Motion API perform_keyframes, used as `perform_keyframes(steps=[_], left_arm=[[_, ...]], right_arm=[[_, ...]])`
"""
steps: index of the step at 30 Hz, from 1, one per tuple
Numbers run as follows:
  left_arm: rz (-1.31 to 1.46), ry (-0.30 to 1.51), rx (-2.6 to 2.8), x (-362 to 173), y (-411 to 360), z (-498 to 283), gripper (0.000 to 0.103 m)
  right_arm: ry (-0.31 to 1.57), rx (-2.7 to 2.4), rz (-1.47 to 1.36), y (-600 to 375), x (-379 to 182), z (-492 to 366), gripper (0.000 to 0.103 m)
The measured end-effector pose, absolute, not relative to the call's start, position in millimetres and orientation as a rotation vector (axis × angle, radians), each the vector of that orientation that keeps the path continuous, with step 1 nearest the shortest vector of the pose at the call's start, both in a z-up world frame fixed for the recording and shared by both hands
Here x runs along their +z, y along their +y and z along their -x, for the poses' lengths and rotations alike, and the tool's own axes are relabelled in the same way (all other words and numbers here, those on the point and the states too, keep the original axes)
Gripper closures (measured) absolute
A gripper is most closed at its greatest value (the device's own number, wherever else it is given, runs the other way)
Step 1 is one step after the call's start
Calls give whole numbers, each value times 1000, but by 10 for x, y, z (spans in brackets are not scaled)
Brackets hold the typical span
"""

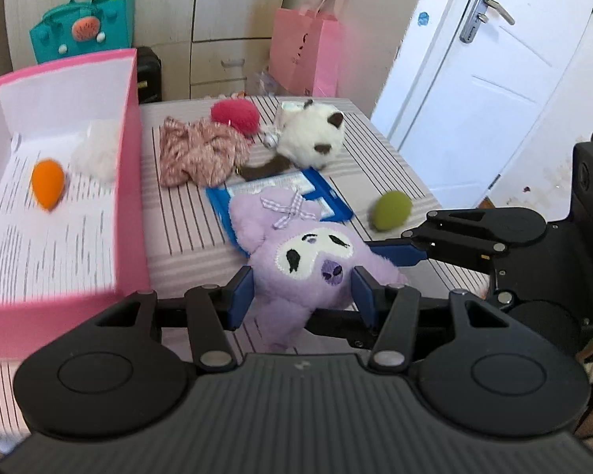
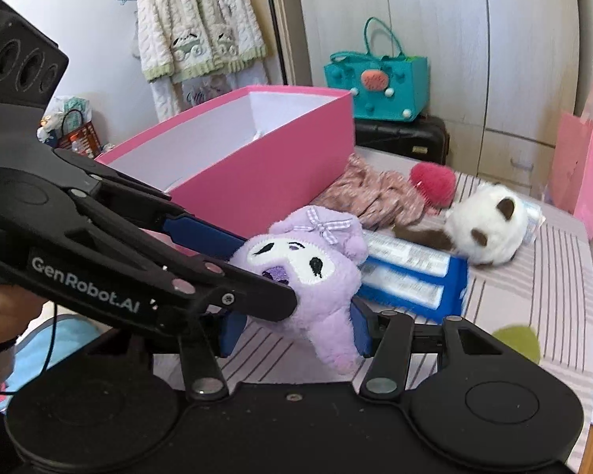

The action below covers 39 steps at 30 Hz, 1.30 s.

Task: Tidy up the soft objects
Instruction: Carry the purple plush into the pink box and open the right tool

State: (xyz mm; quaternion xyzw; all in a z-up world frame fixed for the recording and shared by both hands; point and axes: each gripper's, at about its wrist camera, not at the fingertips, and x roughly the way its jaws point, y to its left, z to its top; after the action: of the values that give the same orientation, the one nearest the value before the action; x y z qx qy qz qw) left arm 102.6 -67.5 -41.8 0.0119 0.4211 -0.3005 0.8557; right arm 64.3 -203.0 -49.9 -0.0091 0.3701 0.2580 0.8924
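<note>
Bedroom corner: wardrobe behind, white door far right, striped table in front. Pink box sits on the table's left side; an orange sponge and a white puff already lie in it.

Purple plush is off the cloth, near centre, just right of the box. Left gripper is clamped on its lower body, blue pads sunk into the fur. Right gripper pinches it too, from the right.

Waiting on the table: floral cloth, red puff, white cat plush, green sponge, blue packet.

Risks, as I judge them:
- Two grips on one soft toy: hands drifting apart would stretch it or tear one grip loose.
- Fur squashes, so it may slip and fall short of the box.
- A low carry could catch the box's near right wall.
</note>
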Motion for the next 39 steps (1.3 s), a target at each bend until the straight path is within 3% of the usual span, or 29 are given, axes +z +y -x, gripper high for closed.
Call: perform_keyframes(steps=[19, 31, 39], left_arm=[[96, 1058, -616, -97, 273, -432, 51], [93, 911, -499, 253, 874, -521, 51], [55, 761, -440, 364, 939, -1138, 51]], right_arm=[[840, 753, 158, -1226, -27, -129, 42], [728, 845, 135, -721, 251, -463, 42], [601, 753, 94, -586, 279, -1027, 42]])
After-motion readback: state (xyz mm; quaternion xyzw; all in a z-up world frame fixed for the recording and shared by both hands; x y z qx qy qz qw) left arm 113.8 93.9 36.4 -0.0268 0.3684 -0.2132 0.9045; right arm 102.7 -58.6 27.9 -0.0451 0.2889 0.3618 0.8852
